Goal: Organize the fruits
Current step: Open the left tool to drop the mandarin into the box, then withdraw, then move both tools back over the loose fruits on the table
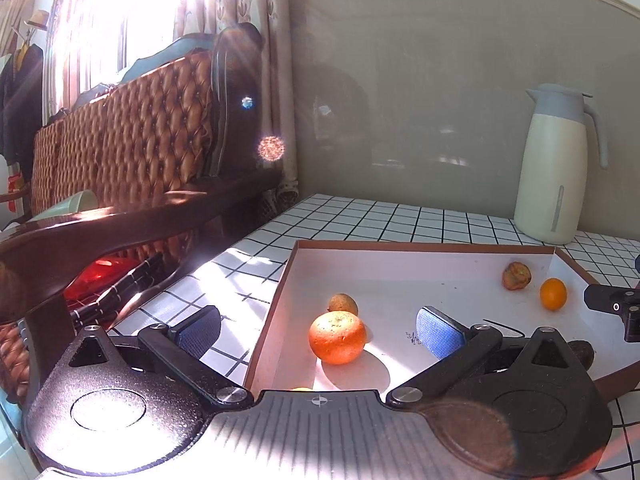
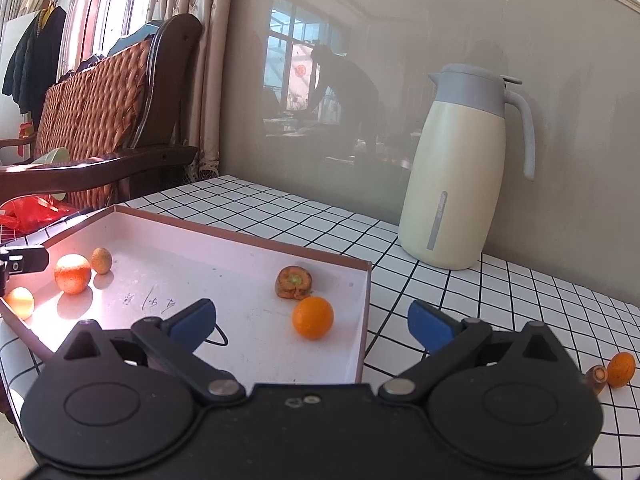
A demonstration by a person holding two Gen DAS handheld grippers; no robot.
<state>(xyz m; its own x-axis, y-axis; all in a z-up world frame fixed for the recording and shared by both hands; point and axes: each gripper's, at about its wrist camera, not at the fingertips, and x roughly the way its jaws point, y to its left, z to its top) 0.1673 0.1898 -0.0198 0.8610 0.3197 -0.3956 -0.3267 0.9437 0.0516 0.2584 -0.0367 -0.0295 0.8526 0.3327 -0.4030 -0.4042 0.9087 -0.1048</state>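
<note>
Two fruits (image 2: 612, 372) (outside the tray (image 2: 366, 320)) lie right of the right gripper (image 2: 310, 322); both jaws wide, empty; left gripper (image 1: 320, 330) farther.

Glossy grey wall (image 2: 400, 80); tufted brown sofa (image 1: 132, 128) beside curtained window (image 1: 120, 20), strong sunlight; grid-tiled tabletop (image 2: 460, 292).
</note>
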